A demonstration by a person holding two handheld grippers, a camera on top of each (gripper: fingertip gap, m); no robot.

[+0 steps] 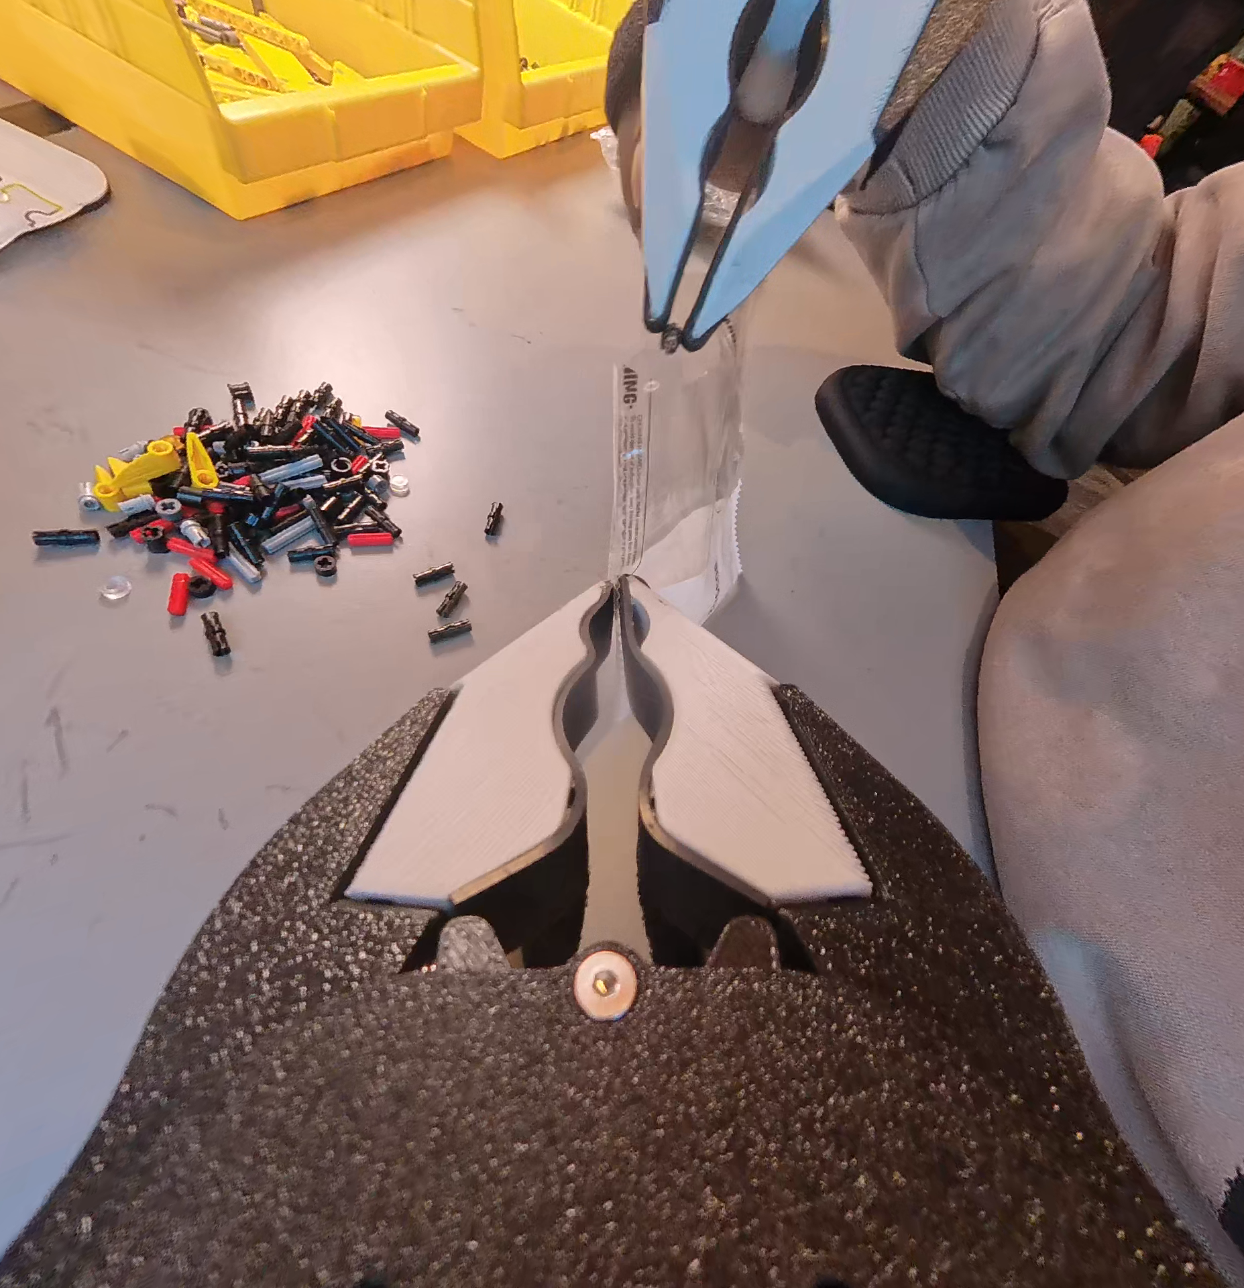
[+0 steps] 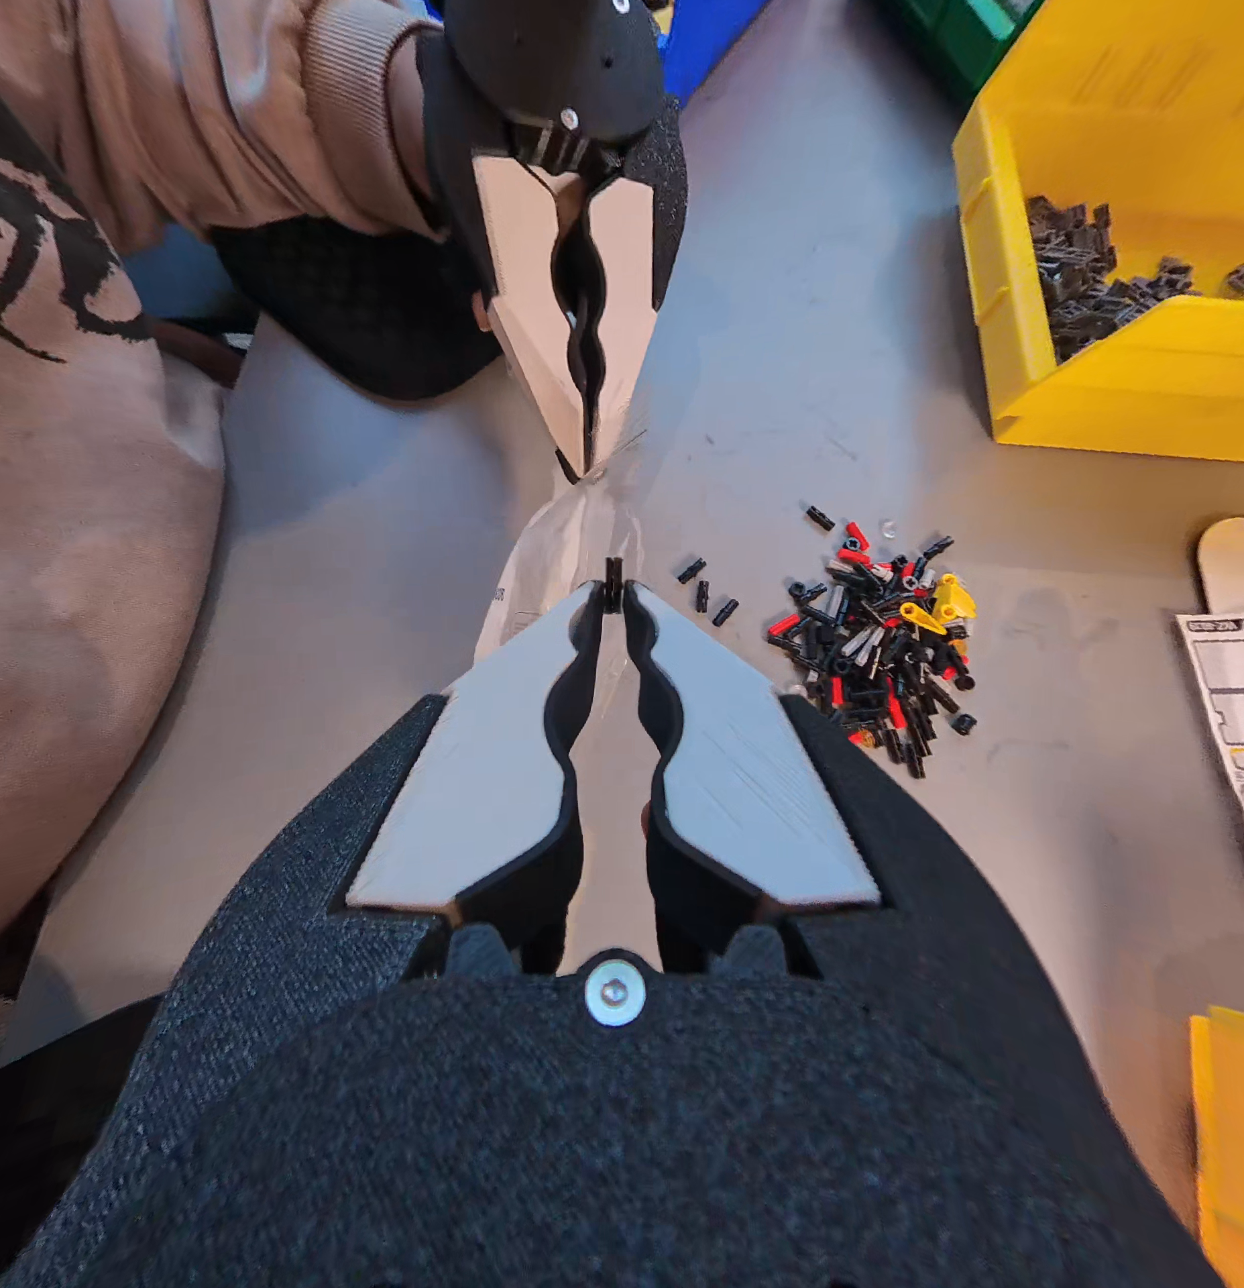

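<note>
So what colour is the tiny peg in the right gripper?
Black. The peg shows best in the right wrist view, pinched at the right gripper tips.

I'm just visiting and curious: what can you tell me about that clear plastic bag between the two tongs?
The clear plastic bag is thin, see-through film with a strip of black print down one side and a jagged edge. It looks empty and hangs above the grey table. The left tongs pinch one end; the right tongs, shut on a small black peg, meet the other.

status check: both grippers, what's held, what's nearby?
Left gripper shut on clear plastic bag. Right gripper shut on small black pin. Pile of pins loose on grey table.
</note>
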